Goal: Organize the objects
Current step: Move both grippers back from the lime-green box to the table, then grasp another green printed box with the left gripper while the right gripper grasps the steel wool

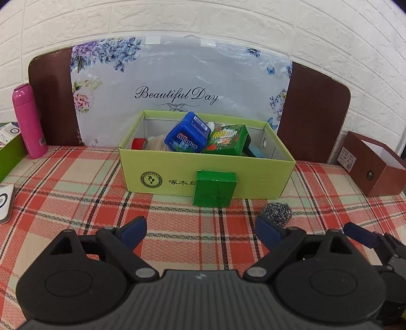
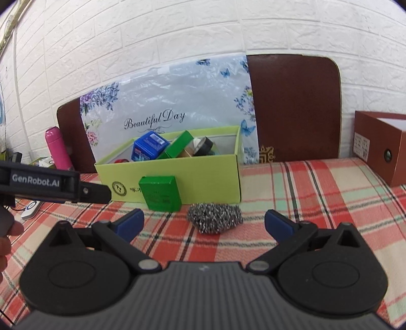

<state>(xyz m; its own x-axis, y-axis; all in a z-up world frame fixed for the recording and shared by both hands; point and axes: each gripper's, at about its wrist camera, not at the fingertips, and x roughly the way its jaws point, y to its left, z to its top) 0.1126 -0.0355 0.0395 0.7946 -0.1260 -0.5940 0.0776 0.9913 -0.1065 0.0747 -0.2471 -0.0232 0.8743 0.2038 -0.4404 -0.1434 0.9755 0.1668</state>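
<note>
Hovering with fingers spread wide and empty, the right gripper (image 2: 204,223) frames the steel scrubber (image 2: 215,217) at centre frame, nearer than the equally wide left gripper (image 1: 200,232), beside the small green box (image 2: 160,193) leaning against the storage box (image 2: 215,175).

A home: plaid tablecloth (image 1: 76,177), white brick wall (image 1: 228,20), household clutter

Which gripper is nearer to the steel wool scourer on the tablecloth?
Right. The right gripper is open with the steel wool scourer centred just ahead of its fingertips. The left gripper, also open, has the scourer off to its right, by its right finger.
</note>
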